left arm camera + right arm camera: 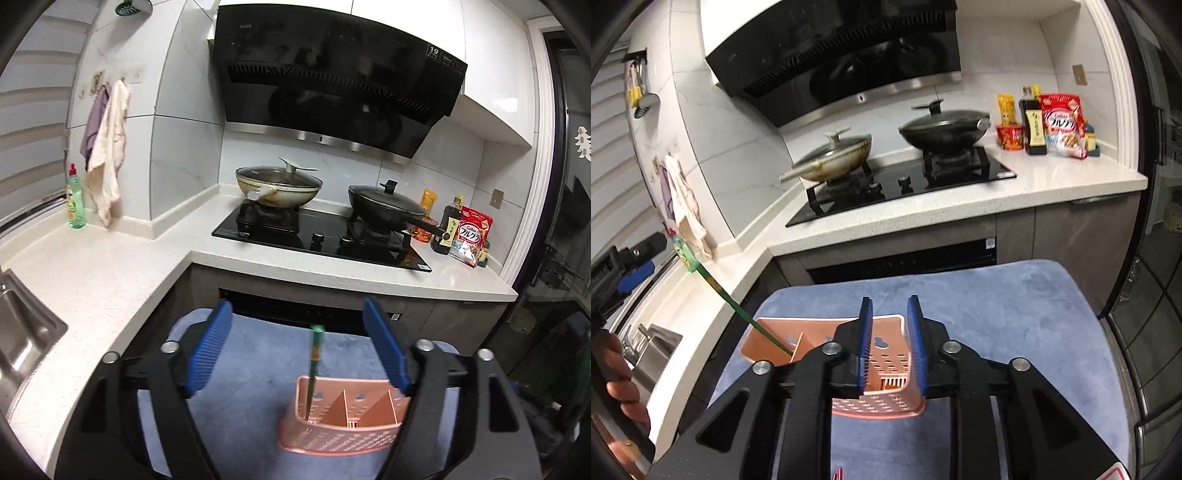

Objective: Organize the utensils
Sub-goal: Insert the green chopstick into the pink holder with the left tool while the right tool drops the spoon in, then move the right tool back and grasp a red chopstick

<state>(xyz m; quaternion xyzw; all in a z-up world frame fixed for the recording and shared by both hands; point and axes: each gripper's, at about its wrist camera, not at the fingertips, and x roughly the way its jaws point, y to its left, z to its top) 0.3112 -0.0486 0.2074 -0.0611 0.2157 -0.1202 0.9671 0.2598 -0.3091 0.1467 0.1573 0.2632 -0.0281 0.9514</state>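
A pink perforated utensil basket with dividers stands on a blue mat. A green chopstick stands upright in its left compartment. My left gripper is open and empty above the basket, its blue pads wide apart. In the right wrist view my right gripper is shut on the basket's right end wall. The green chopstick leans out to the left there. The left gripper shows at the left edge.
A counter wraps round the mat, with a steel sink at the left. A black hob holds two lidded pans. Bottles and a cereal bag stand at its right. Red utensil tips show at the bottom edge.
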